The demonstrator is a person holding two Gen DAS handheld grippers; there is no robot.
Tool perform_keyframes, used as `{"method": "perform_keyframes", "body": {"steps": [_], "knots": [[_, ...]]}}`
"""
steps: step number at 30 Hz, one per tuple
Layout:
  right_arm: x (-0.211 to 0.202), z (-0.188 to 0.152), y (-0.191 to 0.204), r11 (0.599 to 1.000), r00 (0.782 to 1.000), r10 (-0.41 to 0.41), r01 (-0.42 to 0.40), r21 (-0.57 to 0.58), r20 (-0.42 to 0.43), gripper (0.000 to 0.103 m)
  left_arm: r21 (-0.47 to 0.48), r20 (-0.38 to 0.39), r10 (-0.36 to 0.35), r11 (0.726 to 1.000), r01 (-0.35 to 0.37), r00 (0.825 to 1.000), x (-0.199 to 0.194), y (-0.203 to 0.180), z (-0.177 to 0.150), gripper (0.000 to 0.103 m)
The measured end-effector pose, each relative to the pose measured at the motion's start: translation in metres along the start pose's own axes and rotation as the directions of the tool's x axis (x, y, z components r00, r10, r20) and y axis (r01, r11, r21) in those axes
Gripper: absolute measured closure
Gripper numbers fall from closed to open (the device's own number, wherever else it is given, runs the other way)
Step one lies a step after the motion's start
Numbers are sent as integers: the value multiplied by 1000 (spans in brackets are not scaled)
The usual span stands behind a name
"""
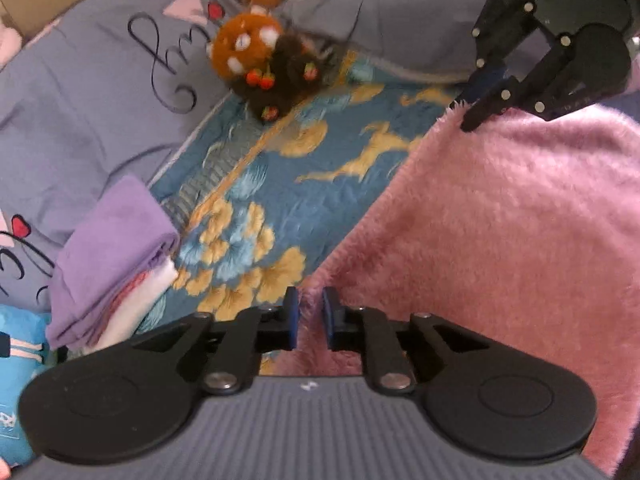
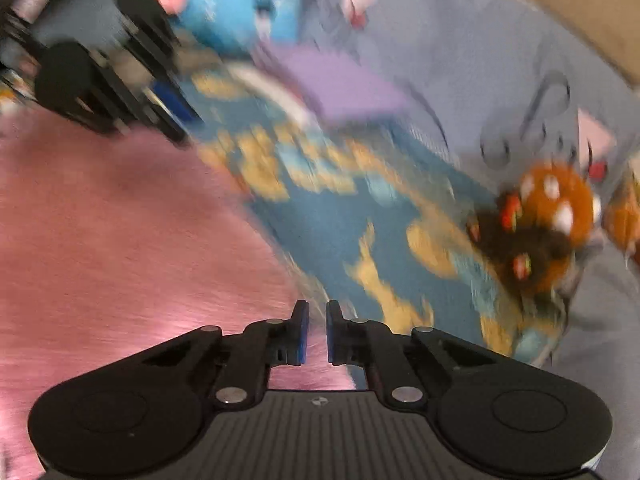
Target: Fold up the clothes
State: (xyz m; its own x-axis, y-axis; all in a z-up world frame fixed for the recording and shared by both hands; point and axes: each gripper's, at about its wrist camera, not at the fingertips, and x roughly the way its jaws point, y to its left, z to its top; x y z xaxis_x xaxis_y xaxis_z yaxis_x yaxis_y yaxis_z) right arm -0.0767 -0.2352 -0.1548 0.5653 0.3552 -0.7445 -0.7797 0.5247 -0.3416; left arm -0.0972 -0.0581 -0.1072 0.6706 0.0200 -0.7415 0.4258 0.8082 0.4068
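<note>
The fluffy pink fleece garment (image 1: 520,240) fills the right half of the left wrist view, its near edge running on a slant from the bottom centre up to the upper right. Left of that edge the blue quilted bedspread with yellow flower and deer print (image 1: 304,184) lies bare through the middle of the frame, the only open stretch of bed. It is hemmed in at the left by a grey-lilac duvet with black script embroidery (image 1: 80,92), at the lower left by a folded stack of purple and white cloth (image 1: 116,256), and at the top centre by an orange and brown plush toy with white spots (image 1: 256,60).

The left gripper (image 1: 310,318) sits at the bottom centre, its blue pads drawn close together with the pink pile of the garment's corner pinched between them. The right gripper (image 1: 476,108) at the upper right is likewise nearly closed, nipping the far corner of the same edge.

The right wrist view is blurred. There the garment (image 2: 120,240) covers the left half, the bedspread (image 2: 340,216) the centre, the plush toy (image 2: 548,216) the right edge. The right gripper's (image 2: 317,332) pads stand close, pink fleece between them; the left gripper (image 2: 168,116) shows at the upper left.
</note>
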Motion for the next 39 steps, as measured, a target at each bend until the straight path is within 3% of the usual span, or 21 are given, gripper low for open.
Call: {"method": "perform_keyframes", "body": {"steps": [3, 5, 6, 7, 10, 12, 13, 16, 19, 21, 22, 24, 25, 26, 28, 29, 31, 33, 35, 37, 39], "knots": [[-1, -11, -6, 994, 997, -82, 82, 78, -5, 89, 37, -33, 144, 989, -142, 989, 9, -8, -7, 82], [-27, -22, -15, 963, 983, -175, 160, 215, 51, 68, -32, -8, 210, 977, -211, 978, -11, -2, -14, 71], [-41, -30, -19, 937, 973, -216, 185, 295, 75, 53, -86, 3, 234, 969, -233, 972, -24, 3, -18, 67], [-58, -41, -23, 903, 962, -253, 198, 382, 98, 46, -141, 12, 257, 957, -253, 966, -37, 9, -22, 66], [-87, -87, -33, 786, 965, -237, 121, 606, 114, 46, -247, 23, 273, 934, -259, 962, -76, 18, -40, 56], [-100, -121, -39, 685, 972, -198, 45, 727, 126, 46, -270, 23, 254, 933, -238, 967, -93, 16, -55, 37], [-100, -138, -40, 635, 978, -156, -9, 772, 139, 46, -289, 9, 236, 931, -224, 972, -98, 15, -65, 33], [-93, -173, -43, 497, 972, -75, -157, 853, 223, 46, -401, -46, 165, 900, -170, 985, -96, 22, -92, 31], [-78, -192, -47, 338, 941, -43, -304, 891, 337, 46, -608, -59, 83, 788, -101, 995, -85, 46, -117, 31], [-61, -194, -48, 243, 931, -18, -349, 905, 364, 46, -739, -33, 57, 671, -62, 998, -80, 61, -133, 31], [-53, -195, -48, 193, 926, -7, -370, 909, 378, 46, -802, -7, 27, 597, -22, 1000, -76, 70, -140, 31], [-38, -192, -49, 137, 926, 28, -377, 916, 377, 54, -871, 9, -13, 491, 14, 1000, -64, 80, -151, 32], [-33, -188, -48, 131, 927, 43, -374, 918, 372, 77, -894, 6, -27, 448, 18, 1000, -59, 83, -155, 33], [-28, -185, -47, 124, 929, 59, -371, 920, 367, 86, -915, 4, -41, 403, 20, 999, -54, 86, -160, 39], [-31, -173, -46, 184, 932, 37, -362, 914, 361, 89, -946, 24, -74, 321, 46, 997, -46, 91, -168, 66], [-35, -166, -45, 225, 933, 18, -355, 907, 361, 89, -961, 33, -91, 270, 57, 995, -42, 93, -173, 88], [-45, -157, -47, 275, 933, -33, -336, 901, 358, 90, -976, 19, -80, 217, 36, 997, -40, 94, -179, 95], [-57, -149, -49, 316, 936, -95, -294, 902, 338, 90, -971, 22, -59, 238, 35, 998, -39, 95, -175, 97], [-64, -141, -48, 376, 944, -146, -224, 899, 296, 90, -953, 16, -40, 302, 28, 999, -42, 94, -165, 97], [-71, -132, -47, 437, 949, -195, -144, 888, 250, 90, -936, 3, -15, 351, 8, 1000, -43, 93, -156, 97], [-64, -126, -45, 469, 961, -208, -65, 881, 182, 90, -919, -32, 21, 391, -38, 999, -40, 92, -147, 97]]}}
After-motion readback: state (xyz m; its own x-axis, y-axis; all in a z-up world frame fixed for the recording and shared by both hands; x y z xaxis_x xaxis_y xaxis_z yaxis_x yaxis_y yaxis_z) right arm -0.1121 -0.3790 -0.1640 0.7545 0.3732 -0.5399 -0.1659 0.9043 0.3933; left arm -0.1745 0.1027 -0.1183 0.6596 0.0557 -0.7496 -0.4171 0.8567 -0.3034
